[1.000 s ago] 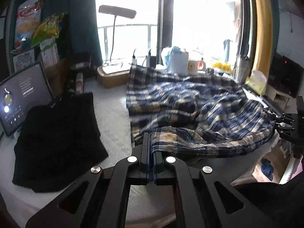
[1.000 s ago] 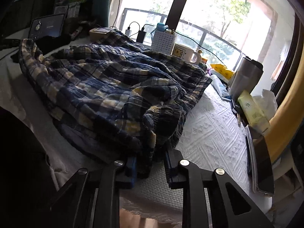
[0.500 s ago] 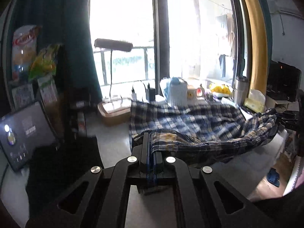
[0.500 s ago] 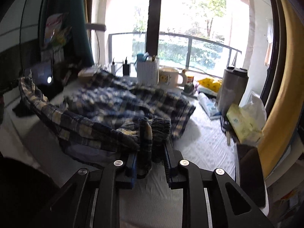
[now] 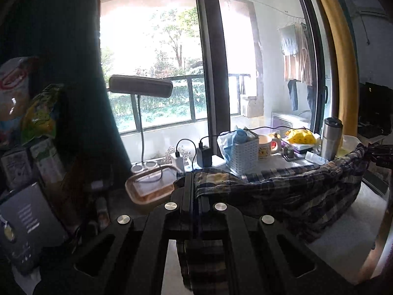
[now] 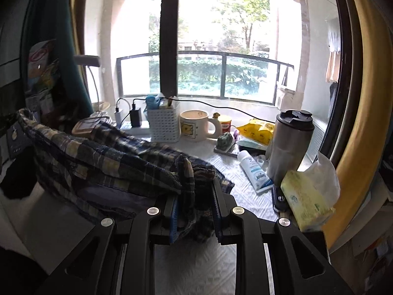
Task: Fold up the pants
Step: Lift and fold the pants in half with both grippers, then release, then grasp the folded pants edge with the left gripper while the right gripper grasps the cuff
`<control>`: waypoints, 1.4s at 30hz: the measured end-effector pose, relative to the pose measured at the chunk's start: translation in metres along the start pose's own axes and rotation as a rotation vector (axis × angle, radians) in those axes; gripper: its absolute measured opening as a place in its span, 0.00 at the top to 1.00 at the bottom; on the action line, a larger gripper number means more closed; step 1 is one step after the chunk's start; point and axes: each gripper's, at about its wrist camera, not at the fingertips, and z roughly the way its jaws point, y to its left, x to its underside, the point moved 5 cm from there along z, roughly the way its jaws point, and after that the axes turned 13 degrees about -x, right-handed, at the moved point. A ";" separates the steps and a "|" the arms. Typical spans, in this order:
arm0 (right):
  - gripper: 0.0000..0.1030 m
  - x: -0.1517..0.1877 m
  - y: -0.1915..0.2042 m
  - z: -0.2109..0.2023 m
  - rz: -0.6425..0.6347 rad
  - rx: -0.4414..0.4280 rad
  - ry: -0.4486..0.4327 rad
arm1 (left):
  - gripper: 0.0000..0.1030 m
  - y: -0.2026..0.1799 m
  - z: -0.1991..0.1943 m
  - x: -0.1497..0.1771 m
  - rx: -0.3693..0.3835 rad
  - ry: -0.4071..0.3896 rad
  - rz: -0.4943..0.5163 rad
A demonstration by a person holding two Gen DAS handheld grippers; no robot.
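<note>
The blue and yellow plaid pants (image 5: 289,191) hang stretched between my two grippers, lifted above the white table. My left gripper (image 5: 196,191) is shut on one corner of the waistband. My right gripper (image 6: 194,191) is shut on the bunched other corner of the pants (image 6: 103,162). The cloth sags in a curve between them, and its lower part still trails on the table. In the left wrist view the right gripper (image 5: 379,153) shows at the far right, holding the far end.
A white basket (image 6: 165,125), mug (image 6: 195,125), steel tumbler (image 6: 289,145), lotion tube (image 6: 254,172) and tissue pack (image 6: 307,199) stand along the window side. A desk lamp (image 5: 140,89), wooden tray (image 5: 152,184) and tablet (image 5: 24,221) are at left. A black garment (image 6: 17,177) lies at left.
Both grippers have risen and tilted up, lifting the pants' waist edge off the table. The cloth that lay spread flat now hangs between them.
</note>
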 end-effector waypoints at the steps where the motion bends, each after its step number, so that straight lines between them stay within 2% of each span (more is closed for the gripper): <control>1: 0.77 -0.002 -0.004 0.005 0.007 0.007 -0.001 | 0.99 -0.002 0.009 -0.003 0.002 0.000 0.007; 11: 0.77 -0.023 -0.049 0.080 0.070 0.064 0.057 | 0.99 -0.026 0.114 -0.017 0.028 0.060 0.098; 21: 0.77 -0.022 -0.093 0.146 0.156 0.110 0.135 | 0.98 -0.044 0.209 0.004 0.051 0.173 0.108; 22: 0.76 -0.023 -0.096 0.153 0.157 0.123 0.141 | 0.98 -0.045 0.214 0.005 0.050 0.178 0.110; 23: 0.70 -0.023 -0.098 0.157 0.155 0.132 0.147 | 0.97 -0.046 0.222 0.005 0.054 0.192 0.112; 24: 0.66 -0.024 -0.101 0.162 0.152 0.152 0.154 | 0.95 -0.047 0.228 0.006 0.066 0.209 0.111; 25: 0.54 -0.025 -0.104 0.165 0.153 0.171 0.156 | 0.80 -0.047 0.229 0.006 0.069 0.215 0.109; 26: 0.34 -0.026 -0.107 0.167 0.156 0.184 0.153 | 0.48 -0.046 0.229 0.005 0.063 0.212 0.102; 28: 0.14 -0.029 -0.110 0.166 0.165 0.184 0.132 | 0.15 -0.039 0.225 0.002 0.054 0.192 0.080; 29: 0.13 -0.030 -0.111 0.165 0.163 0.189 0.127 | 0.09 -0.034 0.220 0.002 0.060 0.192 0.072; 33: 0.13 -0.032 -0.109 0.157 0.160 0.200 0.119 | 0.09 -0.016 0.207 0.003 0.017 0.226 0.052; 37: 0.13 -0.026 -0.101 0.137 0.180 0.193 0.103 | 0.09 -0.007 0.180 0.023 0.007 0.286 0.046; 42: 0.13 0.002 -0.092 0.108 0.264 0.170 0.100 | 0.09 -0.013 0.145 0.080 0.055 0.424 0.007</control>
